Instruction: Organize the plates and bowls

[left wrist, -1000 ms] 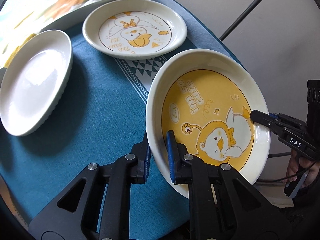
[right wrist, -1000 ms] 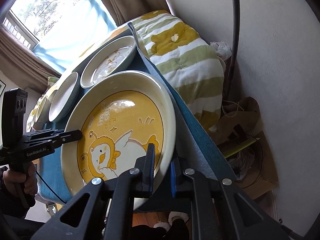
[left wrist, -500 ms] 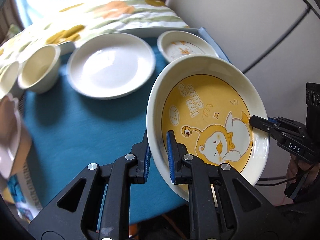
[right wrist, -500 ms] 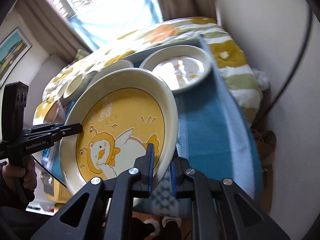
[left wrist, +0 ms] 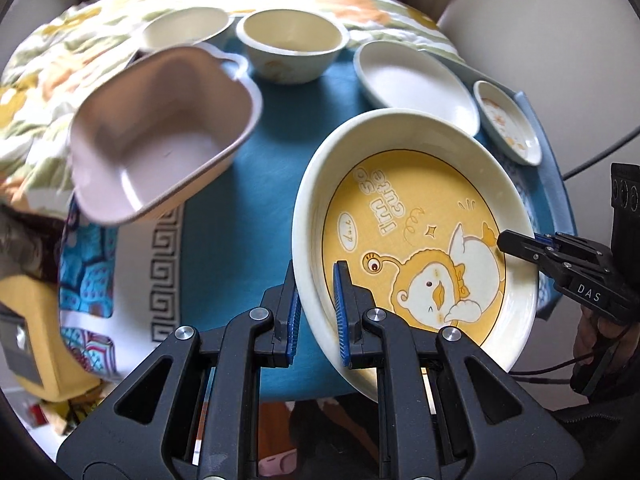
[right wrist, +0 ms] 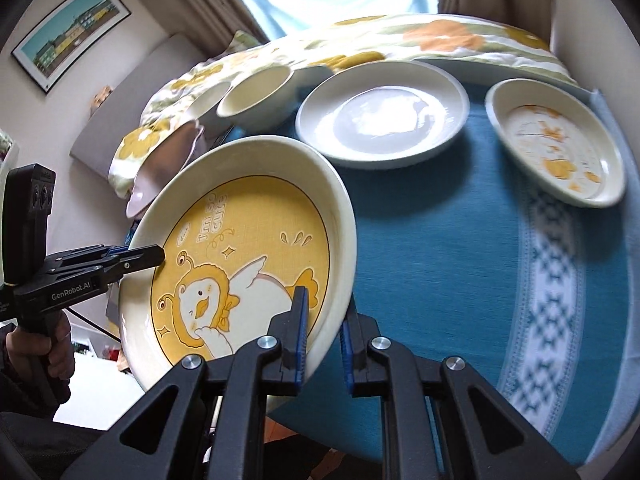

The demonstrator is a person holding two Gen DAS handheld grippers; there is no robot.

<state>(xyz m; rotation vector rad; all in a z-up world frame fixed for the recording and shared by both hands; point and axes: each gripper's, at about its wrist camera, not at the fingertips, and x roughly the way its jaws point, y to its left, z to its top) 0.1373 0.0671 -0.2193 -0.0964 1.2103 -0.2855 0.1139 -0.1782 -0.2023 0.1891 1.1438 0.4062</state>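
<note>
Blue cloth covers the worktop (right wrist: pixel 440 240), with a flowered quilt (right wrist: pixel 440 36) behind it and a framed picture (right wrist: pixel 68 32) on the wall; the yellow duck plate (left wrist: pixel 416 240) is held tilted above the near edge of the worktop, clear of the cloth; the left tool (left wrist: pixel 317 312) is clenched on its left rim, one pad inside and one outside; the right tool (right wrist: pixel 325 334) is clenched on the opposite rim in the same way; on the cloth lie a plain white plate (right wrist: pixel 382 116) and, just beside it, a small duck plate (right wrist: pixel 556 144); two cream bowls (left wrist: pixel 292 40) stand along the far edge; a pink bowl (left wrist: pixel 160 128) sits at the left, blurred.
</note>
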